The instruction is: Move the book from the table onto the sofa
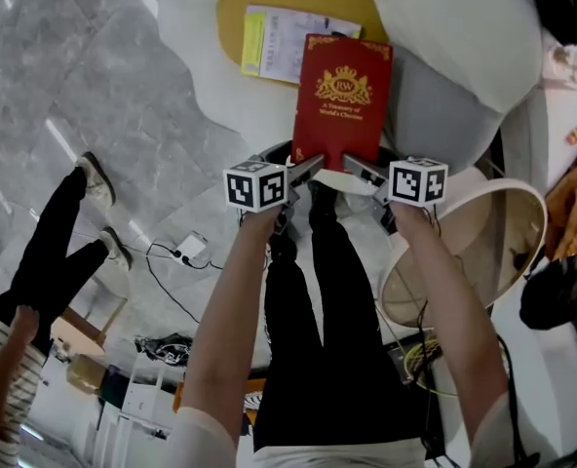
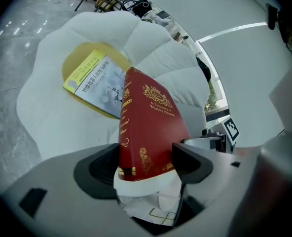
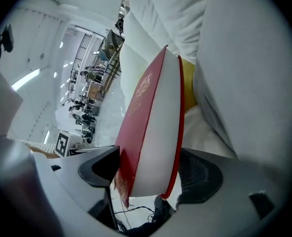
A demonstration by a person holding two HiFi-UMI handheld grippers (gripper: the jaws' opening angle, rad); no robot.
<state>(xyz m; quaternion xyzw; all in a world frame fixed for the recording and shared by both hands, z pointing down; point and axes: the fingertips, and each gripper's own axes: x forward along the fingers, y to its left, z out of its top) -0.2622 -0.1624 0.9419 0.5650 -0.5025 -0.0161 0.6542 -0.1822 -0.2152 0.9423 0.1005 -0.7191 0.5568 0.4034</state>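
A thick red book with gold crest and lettering is held in the air over the white sofa. My left gripper is shut on its near left corner by the spine, and my right gripper is shut on its near right corner over the page edges. In the left gripper view the red book stands between the jaws, spine toward me. From the right gripper view, the book shows its white page block clamped between both jaws.
A yellow-and-white booklet lies on a yellow round cushion on the sofa seat, just beyond the red book. A grey pillow sits to the right. A round wooden table is at right; cables lie on the floor below.
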